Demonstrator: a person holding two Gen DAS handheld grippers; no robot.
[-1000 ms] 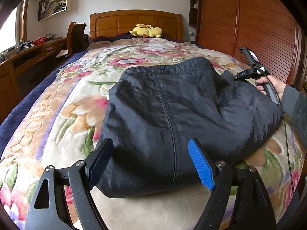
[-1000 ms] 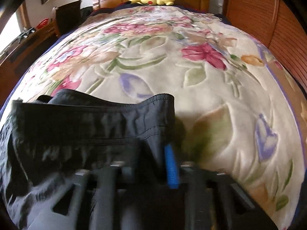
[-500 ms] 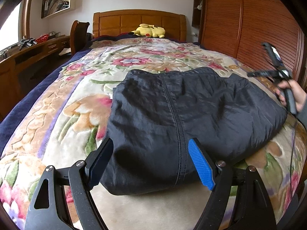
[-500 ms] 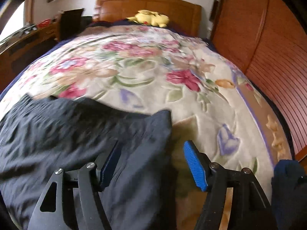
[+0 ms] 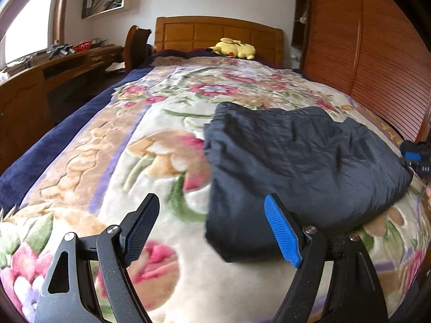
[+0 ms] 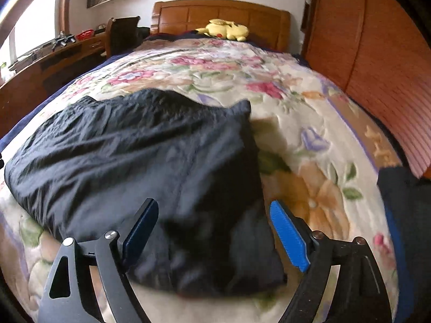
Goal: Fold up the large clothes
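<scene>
Centrally, a folded dark garment (image 5: 296, 167) is shown lying flat on the floral blanket (image 5: 140, 148) that covers the bed, nearer the foot than the wooden headboard (image 5: 218, 36). Seen from the left wrist camera, the left gripper (image 5: 212, 231) is held with its jaws spread wide and nothing is gripped; its left pad is set over bare blanket, while the blue pad (image 5: 282, 231) is seen in front of the garment's near left corner, and contact there cannot be judged. At the right edge of that view, part of the right gripper (image 5: 416, 158) is glimpsed beside the garment's right edge. Seen from the right wrist camera, the right gripper (image 6: 215, 234) has just been opening and its jaws are now wide apart; the garment's near right corner (image 6: 215, 255) is framed between them but is not pinched. A yellow plush toy (image 6: 223, 29) is seen against the headboard, a wooden desk (image 5: 35, 80) along the left side, and a slatted wooden wardrobe (image 5: 377, 53) along the right.
</scene>
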